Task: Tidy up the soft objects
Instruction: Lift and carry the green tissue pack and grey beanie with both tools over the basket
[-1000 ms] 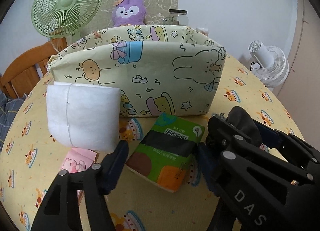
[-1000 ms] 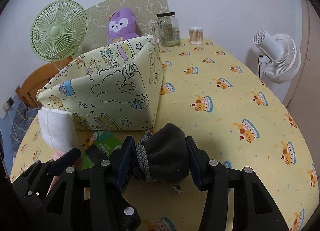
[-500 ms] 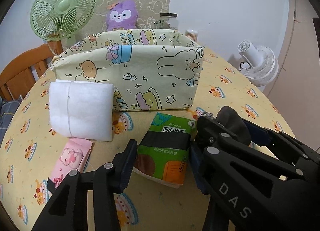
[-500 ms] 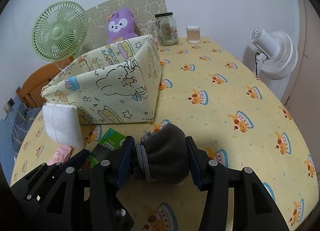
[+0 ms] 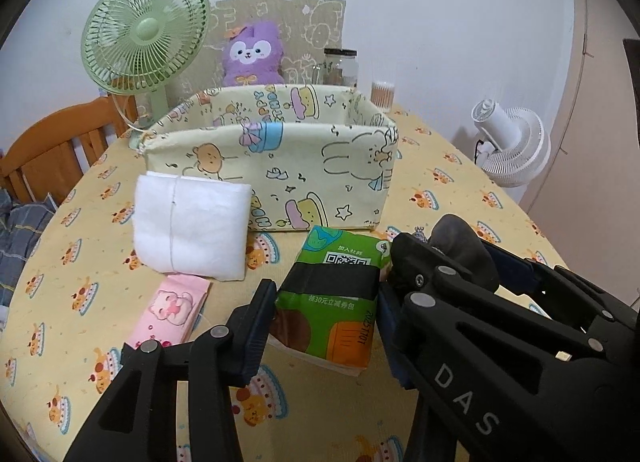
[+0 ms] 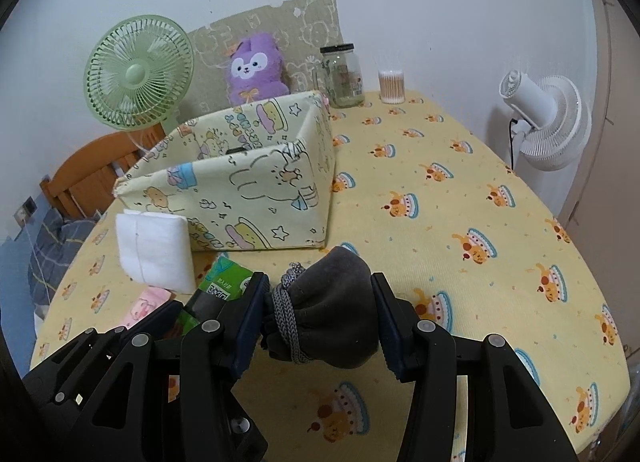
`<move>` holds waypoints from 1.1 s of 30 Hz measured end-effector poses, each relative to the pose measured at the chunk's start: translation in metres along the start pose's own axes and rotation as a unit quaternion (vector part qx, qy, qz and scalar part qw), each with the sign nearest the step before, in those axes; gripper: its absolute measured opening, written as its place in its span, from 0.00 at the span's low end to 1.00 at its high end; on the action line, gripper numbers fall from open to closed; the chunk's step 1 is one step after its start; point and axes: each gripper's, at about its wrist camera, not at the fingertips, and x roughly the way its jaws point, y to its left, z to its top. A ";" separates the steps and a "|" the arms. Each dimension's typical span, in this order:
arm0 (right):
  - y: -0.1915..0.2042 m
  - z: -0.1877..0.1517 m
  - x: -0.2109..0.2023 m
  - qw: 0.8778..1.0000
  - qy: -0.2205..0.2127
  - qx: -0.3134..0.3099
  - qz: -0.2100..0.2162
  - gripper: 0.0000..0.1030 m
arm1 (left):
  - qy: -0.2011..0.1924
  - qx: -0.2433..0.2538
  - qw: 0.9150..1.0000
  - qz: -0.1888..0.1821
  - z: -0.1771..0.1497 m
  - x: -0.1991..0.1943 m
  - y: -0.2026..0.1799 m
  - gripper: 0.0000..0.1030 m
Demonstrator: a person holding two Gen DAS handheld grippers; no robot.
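My left gripper [image 5: 326, 320] is shut on a green tissue pack [image 5: 332, 294], held above the table. My right gripper [image 6: 318, 316] is shut on a dark grey drawstring pouch [image 6: 332, 314], also seen in the left wrist view [image 5: 464, 250]. A yellow cartoon-print fabric bin [image 5: 276, 166] stands open in front of both grippers [image 6: 248, 190]. A folded white cloth [image 5: 188, 226] leans against the bin's left front. A pink tissue pack [image 5: 172, 310] lies on the table below it. A purple plush [image 5: 252, 54] sits behind the bin.
A green fan [image 5: 146, 32] stands at the back left, a glass jar [image 6: 342, 76] and a cotton swab cup [image 6: 392, 86] at the back. A white fan [image 6: 548, 122] stands off the table's right edge. A wooden chair [image 5: 52, 146] is at left.
Both grippers have risen and drawn back from the bin with their objects held. The green tissue pack has lifted off the table. More of the bin's inside shows now.
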 end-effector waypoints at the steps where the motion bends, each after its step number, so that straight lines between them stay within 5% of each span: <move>1: 0.001 0.000 -0.002 1.000 -0.002 0.000 0.000 0.53 | -0.001 0.000 1.000 0.000 0.000 -0.001 0.000 0.50; 33: 0.038 0.028 -0.076 0.997 -0.069 -0.010 0.016 0.53 | -0.072 -0.001 0.997 0.010 0.026 -0.081 0.015 0.49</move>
